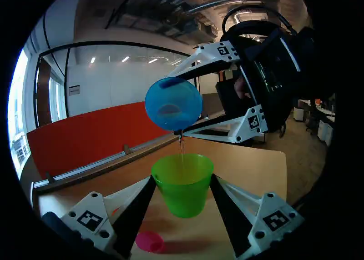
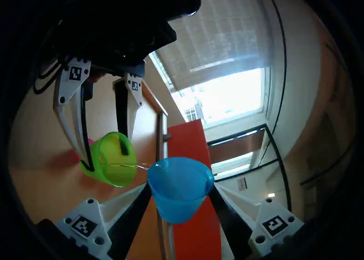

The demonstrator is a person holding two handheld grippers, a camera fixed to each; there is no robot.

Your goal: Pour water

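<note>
Water (image 1: 182, 147) runs in a thin stream from tilted blue cup (image 1: 173, 103) into green cup (image 1: 183, 185) just below. Right gripper (image 2: 180, 187) clamps blue cup; left gripper (image 1: 183, 178) clamps green cup. On worktop (image 1: 255, 169) nearby, pink cup (image 1: 150, 241).

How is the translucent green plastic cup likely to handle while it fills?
The green plastic cup looks thin, so it may flex in the left gripper. Water from the tilted blue plastic cup should make it heavier; its tapered sides might slip.
</note>
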